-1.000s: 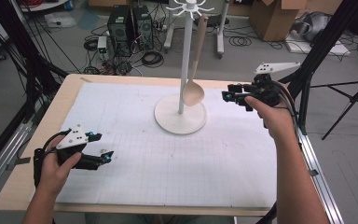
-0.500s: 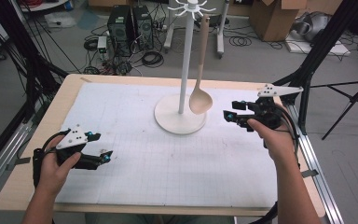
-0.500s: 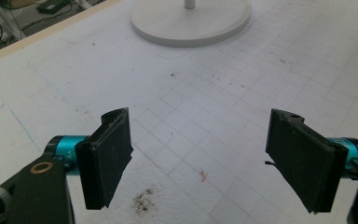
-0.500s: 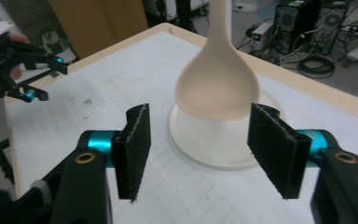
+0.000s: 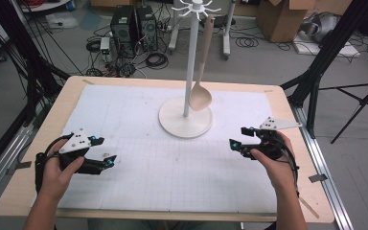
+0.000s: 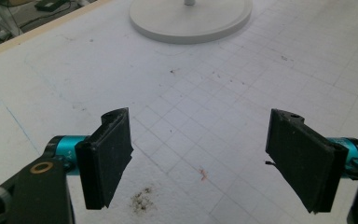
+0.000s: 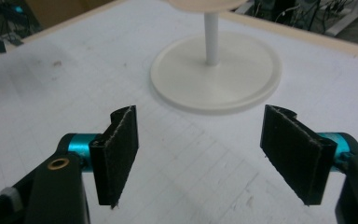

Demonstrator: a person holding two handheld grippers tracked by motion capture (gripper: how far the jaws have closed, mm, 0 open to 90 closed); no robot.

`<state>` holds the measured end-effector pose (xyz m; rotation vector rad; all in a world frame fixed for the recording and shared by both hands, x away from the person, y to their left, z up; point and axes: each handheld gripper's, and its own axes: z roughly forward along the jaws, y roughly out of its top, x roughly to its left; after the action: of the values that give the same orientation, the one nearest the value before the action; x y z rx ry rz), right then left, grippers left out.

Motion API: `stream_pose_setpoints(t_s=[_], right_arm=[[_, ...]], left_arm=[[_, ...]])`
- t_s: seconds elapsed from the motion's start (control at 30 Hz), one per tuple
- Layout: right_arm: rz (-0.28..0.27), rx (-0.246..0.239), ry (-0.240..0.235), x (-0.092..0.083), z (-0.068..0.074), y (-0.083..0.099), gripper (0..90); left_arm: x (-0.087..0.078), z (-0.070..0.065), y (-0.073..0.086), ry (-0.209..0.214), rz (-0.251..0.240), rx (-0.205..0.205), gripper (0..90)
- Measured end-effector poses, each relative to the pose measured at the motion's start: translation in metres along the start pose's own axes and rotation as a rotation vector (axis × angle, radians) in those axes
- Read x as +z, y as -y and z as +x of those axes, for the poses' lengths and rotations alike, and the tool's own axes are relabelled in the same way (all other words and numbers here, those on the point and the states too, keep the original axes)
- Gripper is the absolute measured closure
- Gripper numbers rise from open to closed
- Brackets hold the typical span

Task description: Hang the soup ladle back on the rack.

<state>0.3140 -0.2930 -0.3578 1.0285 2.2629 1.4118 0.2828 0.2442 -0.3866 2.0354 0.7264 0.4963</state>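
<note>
The wooden spoon (image 5: 201,86) hangs by its handle from a hook of the white utensil stand (image 5: 186,115) mid-table; it looks light, stiff and smooth, best pinched on the slim handle above the bowl. No containers are on the table. The right gripper (image 5: 237,138), whose jaws have just been opening, and the left gripper (image 5: 105,151) both gape with nothing between them.

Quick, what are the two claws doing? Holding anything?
Left claw: open, holding nothing.
Right claw: open, holding nothing; its jaws have just been opening.
</note>
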Motion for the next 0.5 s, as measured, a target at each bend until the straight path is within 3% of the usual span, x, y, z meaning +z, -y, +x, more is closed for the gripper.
stream_pose_setpoints(t_s=[0.13,0.33,0.5], right_arm=[[0.012,-0.012,-0.006,0.007,0.001,0.014,24.3],[-0.021,0.007,-0.023,0.006,0.0,0.032,22.2],[-0.022,0.0,0.014,0.007,0.002,0.037,18.6]], left_arm=[[0.002,0.001,0.002,0.005,0.003,-0.004,22.8],[0.007,0.004,0.007,0.011,0.011,-0.013,22.8],[0.016,0.002,0.008,0.032,0.035,-0.004,22.9]])
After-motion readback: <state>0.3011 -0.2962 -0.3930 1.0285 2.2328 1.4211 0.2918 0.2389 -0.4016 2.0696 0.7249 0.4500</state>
